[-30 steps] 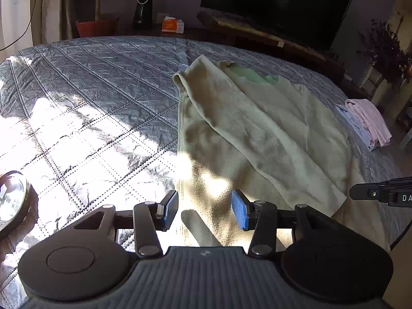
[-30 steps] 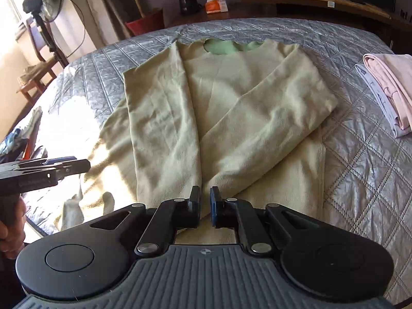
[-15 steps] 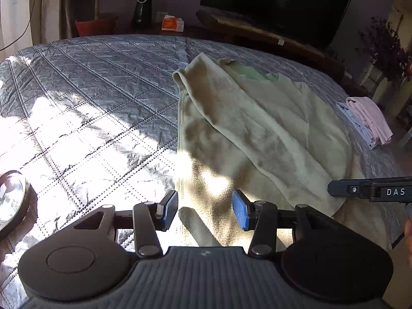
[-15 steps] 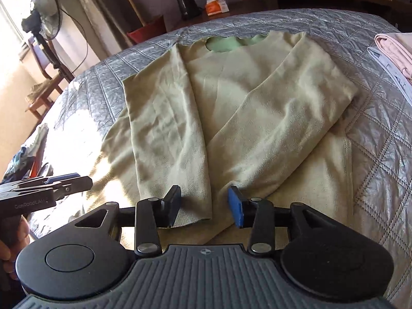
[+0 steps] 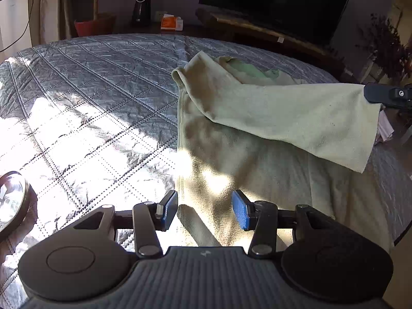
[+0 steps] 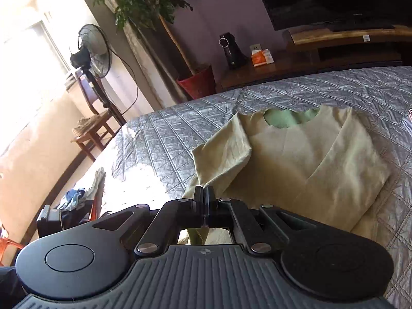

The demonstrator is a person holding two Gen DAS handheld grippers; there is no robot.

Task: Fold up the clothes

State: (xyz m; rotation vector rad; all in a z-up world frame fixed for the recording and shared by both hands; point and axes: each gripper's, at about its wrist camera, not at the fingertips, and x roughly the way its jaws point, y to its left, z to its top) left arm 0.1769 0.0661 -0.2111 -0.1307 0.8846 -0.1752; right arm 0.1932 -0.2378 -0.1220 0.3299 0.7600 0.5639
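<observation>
A pale yellow-green sweatshirt [image 5: 257,159] lies spread on the grey quilted bed [image 5: 103,90], its green-lined neck [image 6: 288,119] at the far end. My right gripper [image 6: 204,197] is shut on the end of one sleeve [image 6: 221,159] and holds it raised off the garment. In the left wrist view that sleeve [image 5: 296,113] stretches up to the right gripper [image 5: 368,94] at the frame's right edge. My left gripper [image 5: 204,209] hovers open over the near hem with nothing between its blue pads.
Folded pink and lilac clothes [image 5: 385,128] sit at the bed's right side. A round glass-faced object [image 5: 10,200] is at the left edge. Beyond the bed stand a fan [image 6: 94,51], a wooden chair [image 6: 90,126], a red plant pot [image 6: 198,81] and a TV bench [image 6: 347,38].
The right gripper opened over the sleeve end, shut on it and rose, pulling the sleeve up and off the body of the sweatshirt. The left gripper stayed still and open.
</observation>
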